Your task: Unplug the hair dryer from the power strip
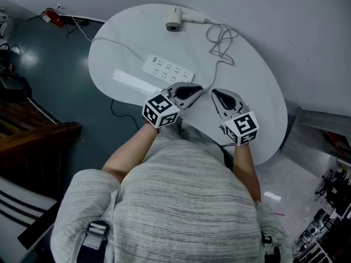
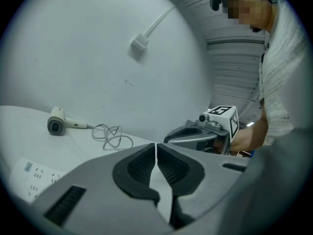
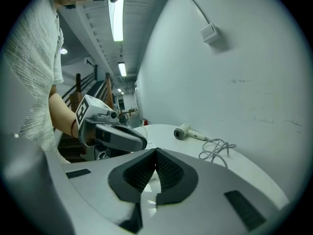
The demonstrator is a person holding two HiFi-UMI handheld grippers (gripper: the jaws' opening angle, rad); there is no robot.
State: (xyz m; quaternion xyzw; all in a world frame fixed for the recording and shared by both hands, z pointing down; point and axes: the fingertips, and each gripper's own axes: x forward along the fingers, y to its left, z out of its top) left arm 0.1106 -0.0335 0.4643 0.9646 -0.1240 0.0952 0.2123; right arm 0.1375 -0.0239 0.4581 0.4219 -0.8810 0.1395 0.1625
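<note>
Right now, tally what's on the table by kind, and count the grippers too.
hair dryer: 1
cord, coiled: 1
power strip: 1
flat white bar beside the power strip: 1
grippers: 2 (left gripper and right gripper, both shut and empty)
Total: 6

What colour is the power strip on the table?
White power strip; clearest in the head view.
</note>
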